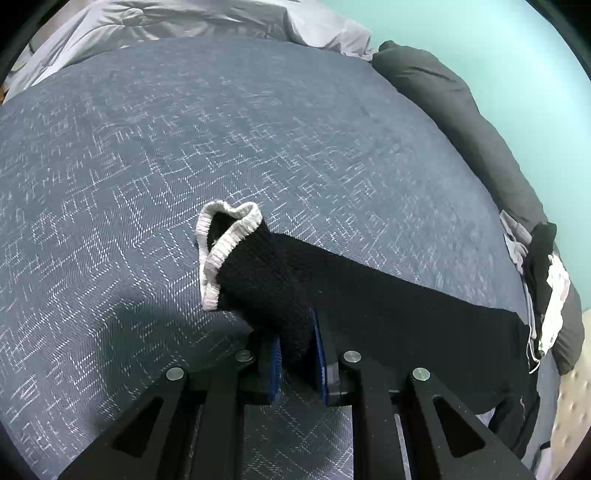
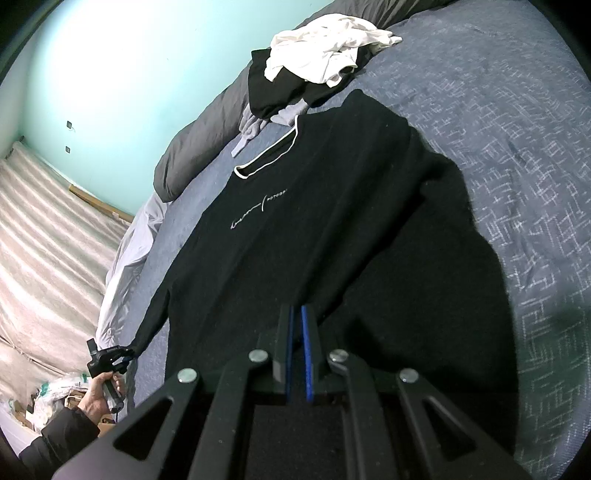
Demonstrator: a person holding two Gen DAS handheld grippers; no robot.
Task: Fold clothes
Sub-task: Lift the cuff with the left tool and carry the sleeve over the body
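A black knit sweater (image 2: 295,221) with a white-edged neckline lies front up on the bed. In the left wrist view, its sleeve (image 1: 258,273) with a white ribbed cuff (image 1: 221,251) sticks up and forward. My left gripper (image 1: 295,332) is shut on that sleeve just behind the cuff. The right wrist view shows the same left gripper (image 2: 110,354) in a person's hand at the far left, with the sleeve stretched out to it. My right gripper (image 2: 298,314) is at the sweater's lower part, its blue pads almost together, and a ridge of black fabric runs up into them.
The bed has a blue patterned cover (image 1: 147,147). A pile of white and black clothes (image 2: 325,55) lies beyond the sweater's collar. A dark grey duvet (image 2: 199,155) runs along the wall side. Pale grey bedding (image 1: 184,22) lies at the far end. Bags and clutter (image 2: 55,391) sit on the floor.
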